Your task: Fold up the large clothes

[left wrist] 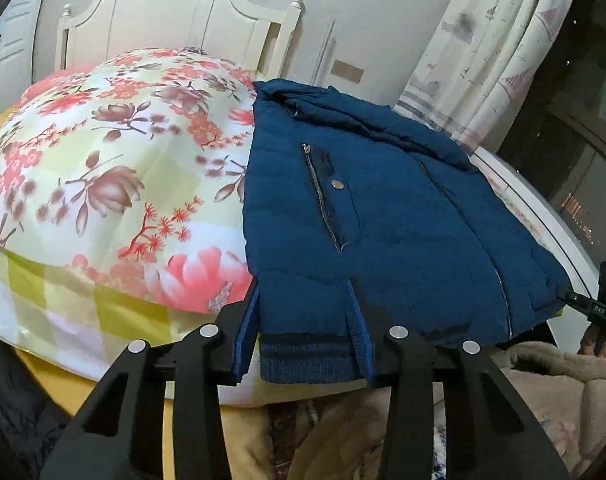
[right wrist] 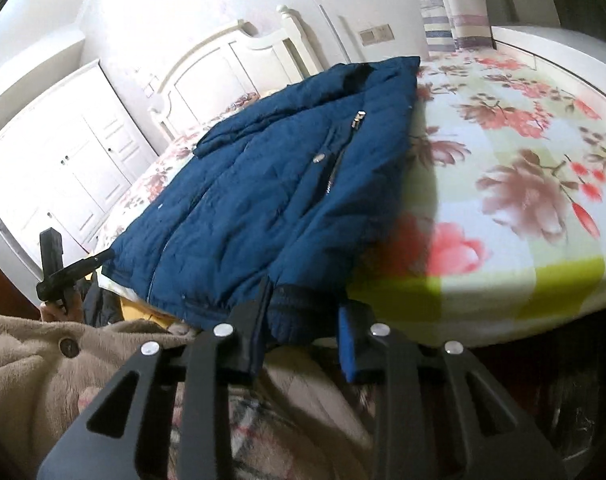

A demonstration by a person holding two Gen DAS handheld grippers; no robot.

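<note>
Blue jacket lies at bed's near edge, left tongs and right tongs each part-closed around its ribbed hem; thin bites risk slipping when lifted.
</note>
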